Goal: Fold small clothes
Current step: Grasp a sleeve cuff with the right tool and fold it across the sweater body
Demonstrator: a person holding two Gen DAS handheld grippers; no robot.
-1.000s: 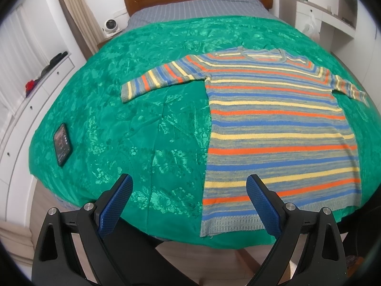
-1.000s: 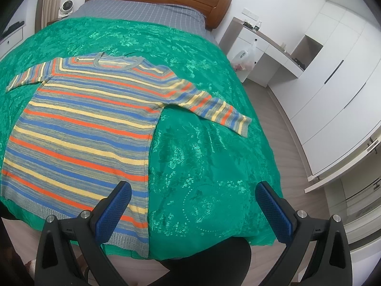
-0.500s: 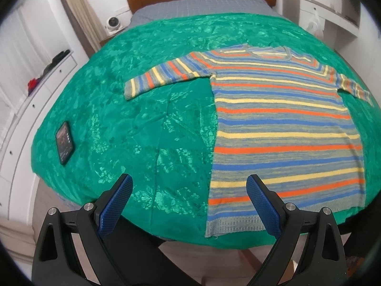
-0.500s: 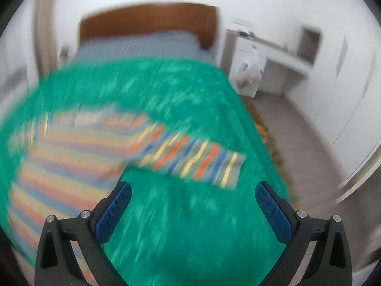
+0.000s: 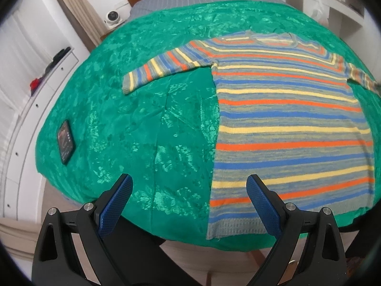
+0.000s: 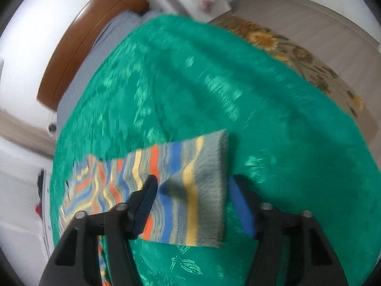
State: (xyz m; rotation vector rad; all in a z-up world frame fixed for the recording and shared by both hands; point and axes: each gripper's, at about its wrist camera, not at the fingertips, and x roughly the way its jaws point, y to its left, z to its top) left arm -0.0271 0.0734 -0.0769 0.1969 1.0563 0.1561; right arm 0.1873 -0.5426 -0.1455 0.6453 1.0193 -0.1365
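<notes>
A striped sweater in grey, blue, orange and yellow lies flat on the green bedspread, its left sleeve stretched out sideways. My left gripper hangs open over the bed's near edge, its right finger above the sweater's hem, holding nothing. In the blurred right wrist view my right gripper is low over the sweater's other sleeve. Its jaws are closing, still apart, with the sleeve's cuff end lying between them.
A dark phone lies near the bedspread's left edge. White drawers line the left wall, and a wooden headboard stands at the far end. A floral rug covers the floor right of the bed.
My right gripper swept right and down from the sweater's body to the right sleeve's cuff, rolling as it went, and its jaws narrowed. The left gripper barely moved.
</notes>
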